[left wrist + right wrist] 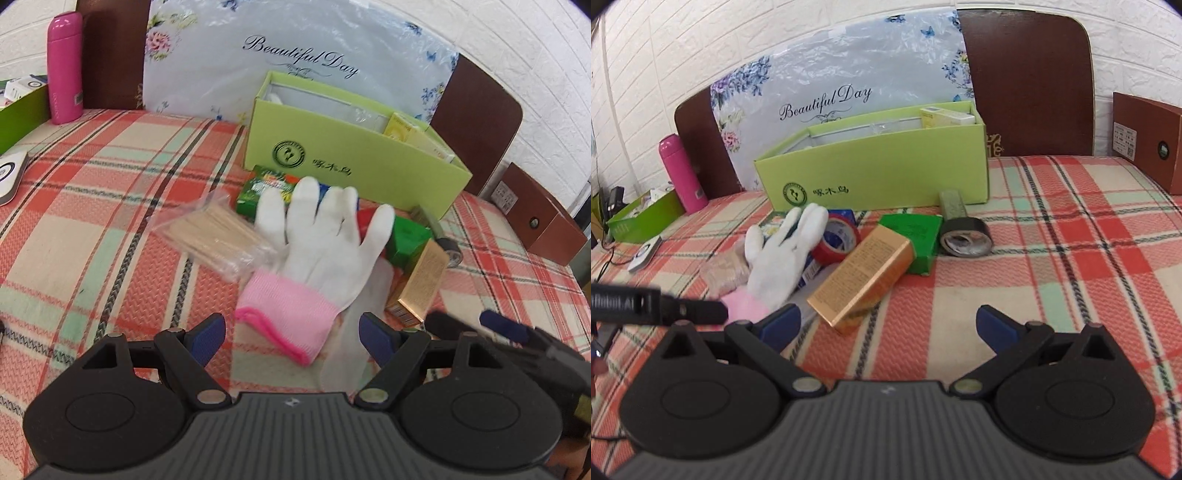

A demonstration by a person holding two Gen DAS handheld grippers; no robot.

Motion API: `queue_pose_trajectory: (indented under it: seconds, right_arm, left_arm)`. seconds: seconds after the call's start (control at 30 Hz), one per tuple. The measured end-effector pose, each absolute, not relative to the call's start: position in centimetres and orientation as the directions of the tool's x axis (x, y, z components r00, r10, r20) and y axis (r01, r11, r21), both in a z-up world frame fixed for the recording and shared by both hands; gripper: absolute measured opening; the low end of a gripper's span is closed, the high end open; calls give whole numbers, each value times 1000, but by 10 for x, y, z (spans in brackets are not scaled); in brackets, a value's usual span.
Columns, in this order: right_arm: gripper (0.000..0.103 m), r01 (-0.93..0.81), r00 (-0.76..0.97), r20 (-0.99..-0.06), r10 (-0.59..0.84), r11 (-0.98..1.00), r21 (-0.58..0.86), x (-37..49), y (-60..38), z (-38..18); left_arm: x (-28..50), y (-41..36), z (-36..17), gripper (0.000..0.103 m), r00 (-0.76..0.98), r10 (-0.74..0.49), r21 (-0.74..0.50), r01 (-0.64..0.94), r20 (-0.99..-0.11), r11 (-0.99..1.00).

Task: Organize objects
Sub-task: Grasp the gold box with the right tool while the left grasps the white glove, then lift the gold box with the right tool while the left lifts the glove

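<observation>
A white glove (pixel 325 251) with a pink cuff lies on a pile of small items in front of an open light-green box (pixel 351 162). My left gripper (pixel 293 334) hangs open just short of the cuff, with nothing between its fingers. Beside the glove are a bag of toothpicks (pixel 214 236), a green carton (pixel 410 236) and a gold carton (pixel 421 280). In the right wrist view my right gripper (pixel 888 323) is open and empty, near the end of the gold carton (pixel 864 277). A red tape roll (pixel 836 238), a black tape roll (pixel 966 236) and the glove (pixel 786 251) lie beyond it.
The table carries a red plaid cloth (pixel 1052 258). A pink bottle (pixel 64 70) and a darker green box (pixel 639 218) stand at the far left. A brown box (pixel 1148 140) sits at the far right. Chair backs and a flowered plastic sheet (pixel 295 48) stand behind the open box.
</observation>
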State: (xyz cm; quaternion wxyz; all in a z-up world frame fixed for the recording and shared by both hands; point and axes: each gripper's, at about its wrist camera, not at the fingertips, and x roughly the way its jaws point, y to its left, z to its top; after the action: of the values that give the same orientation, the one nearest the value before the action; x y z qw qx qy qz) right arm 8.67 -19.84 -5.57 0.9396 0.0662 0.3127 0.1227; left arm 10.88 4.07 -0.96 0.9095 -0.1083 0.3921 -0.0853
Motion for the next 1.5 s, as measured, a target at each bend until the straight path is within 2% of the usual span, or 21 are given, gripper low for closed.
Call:
queue_pose_trajectory:
  seconds: [0.13,0.17,0.2,0.27,0.33,0.43,0.5,0.53,0.57,0.67,0.83,0.93,1.0,1.03,1.07,1.23,1.27,1.33,1.37,1.4,1.5]
  right_arm:
    - [103,-184,774,-563,291,953,240,109,-183,-55]
    - [100,-182,773,-564,289,954,239,114,-179,-56]
    - [95,-180,769,-574,283,956,230,118,-175,-57]
    - [64,-175,752,-600,271,961,214,121,-175,-61]
    - [51,-186,741,-604,293,954,235,116,-183,-64]
    - [39,-189,747,-608,269,963,194,103,-199,-61]
    - [33,-192,746,-616,252,968,164,94,-210,-58]
    - [31,-195,745,-620,247,969,152,90,-215,-57]
    - [31,-194,743,-624,241,970,144,86,-220,-55]
    - [30,-182,741,-638,209,977,109,76,-232,-54]
    - [30,-183,736,-643,210,977,109,61,-247,-56]
    - [35,-180,725,-659,202,978,102,61,-246,-59]
    - [42,-177,722,-662,201,979,104,60,-244,-61]
    - [48,-177,726,-658,202,979,105,59,-243,-61]
    - [52,-179,729,-654,202,979,103,58,-242,-60]
    - [53,-175,734,-653,184,981,80,57,-241,-59]
    - [53,-169,734,-655,181,982,81,58,-242,-59]
    - [53,-161,734,-657,174,984,80,58,-243,-59]
    - [53,-161,733,-658,173,984,80,59,-243,-60]
    - [53,-162,731,-660,175,983,81,59,-243,-60]
    - [55,-165,730,-661,174,983,76,61,-243,-61]
  left_arm:
    - [110,44,-13,82,678,-260,-273,91,-688,958]
    - [113,44,-14,82,679,-257,-267,93,-688,959]
    - [116,43,-16,82,677,-253,-261,93,-691,961]
    - [124,43,-19,82,670,-252,-257,94,-699,962]
    - [131,43,-23,72,656,-267,-267,102,-706,958]
    - [133,36,-25,55,657,-259,-229,134,-708,964]
    - [133,31,-25,20,645,-264,-216,155,-717,964]
    - [132,30,-25,12,630,-288,-237,167,-721,957]
    - [131,29,-25,7,616,-308,-255,174,-725,951]
    - [116,23,-23,6,584,-360,-269,239,-728,933]
    - [81,30,-24,8,567,-371,-271,256,-736,928]
    - [86,37,-22,30,584,-350,-283,207,-733,937]
    - [95,34,-18,68,617,-307,-265,162,-725,951]
    - [99,31,-17,75,638,-288,-250,152,-714,956]
    - [103,28,-17,79,654,-276,-236,152,-704,960]
    - [124,6,-25,82,645,-279,-180,217,-712,960]
    - [125,2,-26,79,645,-278,-167,230,-712,959]
    - [125,-5,-25,53,645,-276,-135,259,-713,956]
    - [124,-6,-24,28,635,-293,-135,286,-714,949]
    - [122,-5,-23,15,615,-329,-168,306,-717,937]
    - [114,-1,-21,13,594,-357,-198,318,-720,927]
